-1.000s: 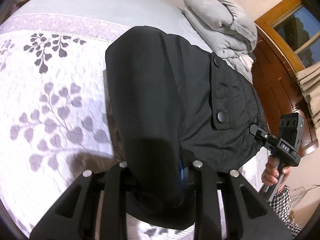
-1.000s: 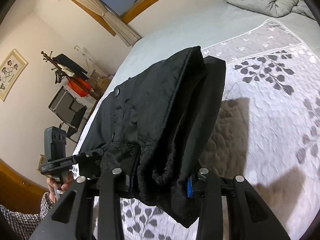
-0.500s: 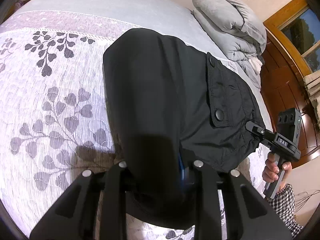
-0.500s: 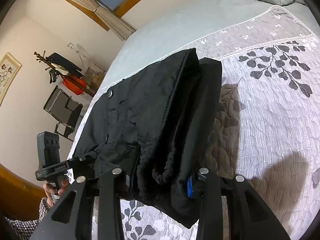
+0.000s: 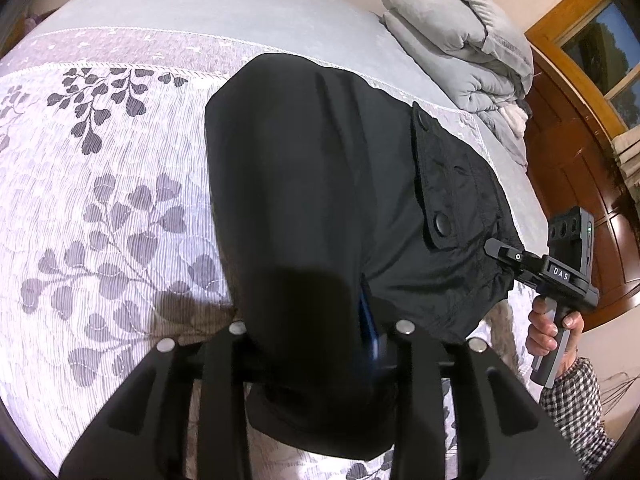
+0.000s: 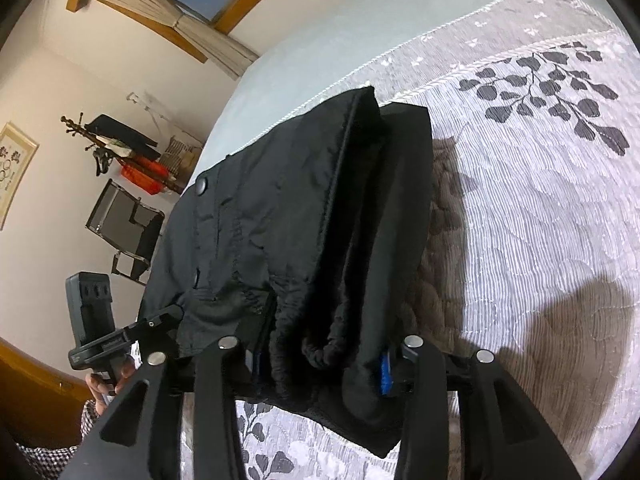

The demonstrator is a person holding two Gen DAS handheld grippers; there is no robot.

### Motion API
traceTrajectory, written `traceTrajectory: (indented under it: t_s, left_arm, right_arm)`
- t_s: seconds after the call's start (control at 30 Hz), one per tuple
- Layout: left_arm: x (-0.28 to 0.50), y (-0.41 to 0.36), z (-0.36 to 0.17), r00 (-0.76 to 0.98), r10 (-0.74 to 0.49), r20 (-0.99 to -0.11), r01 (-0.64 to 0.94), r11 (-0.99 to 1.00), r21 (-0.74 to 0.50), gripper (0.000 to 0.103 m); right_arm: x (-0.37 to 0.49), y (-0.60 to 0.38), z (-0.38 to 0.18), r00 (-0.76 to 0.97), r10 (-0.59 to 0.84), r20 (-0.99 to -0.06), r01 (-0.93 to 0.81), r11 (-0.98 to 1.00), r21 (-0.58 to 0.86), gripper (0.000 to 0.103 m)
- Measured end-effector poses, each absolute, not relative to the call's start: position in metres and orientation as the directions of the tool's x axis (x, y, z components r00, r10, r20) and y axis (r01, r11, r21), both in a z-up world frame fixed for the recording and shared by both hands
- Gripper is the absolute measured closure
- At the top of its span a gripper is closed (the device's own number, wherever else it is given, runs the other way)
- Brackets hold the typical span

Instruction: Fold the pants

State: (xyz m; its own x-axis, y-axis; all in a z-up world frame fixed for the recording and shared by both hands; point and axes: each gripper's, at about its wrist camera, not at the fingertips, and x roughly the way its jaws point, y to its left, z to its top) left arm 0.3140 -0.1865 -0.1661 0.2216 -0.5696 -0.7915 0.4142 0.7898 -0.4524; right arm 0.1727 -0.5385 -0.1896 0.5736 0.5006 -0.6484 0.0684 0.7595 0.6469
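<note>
with the folded pants [image 5: 320, 208] lying long-axis away from both grippers on the bed [image 5: 100, 200], left gripper [image 5: 316, 344] and right gripper [image 6: 320, 356] jaws have just been easing apart, cloth between them.

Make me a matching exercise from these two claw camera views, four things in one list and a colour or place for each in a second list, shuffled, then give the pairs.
Things:
1. pants
2. folded duvet
3. bedspread
4. folding chair

Descriptions:
A. plain grey, piled at the far end of the bed
B. pale with a dark leaf pattern
C. black, lying between the fingers of both claws
D. standing by the wall, off the bed

Pairs: 1-C, 2-A, 3-B, 4-D
</note>
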Motion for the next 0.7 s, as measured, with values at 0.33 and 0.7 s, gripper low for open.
traceTrajectory:
  t_s: [0.33,0.7]
  left_arm:
    - [0.311,-0.183,-0.174,0.223,-0.561,-0.797,0.416,0.794,-0.443,0.054]
    - [0.309,-0.182,-0.176,0.216,-0.545,-0.81,0.421,0.801,-0.427,0.04]
  right_arm:
    - [0.167,-0.545,-0.2,0.579,0.494,-0.649,0.084,0.755,0.65,0.04]
    - [0.15,-0.557,-0.199,0.59,0.496,-0.638,0.073,0.753,0.653,0.037]
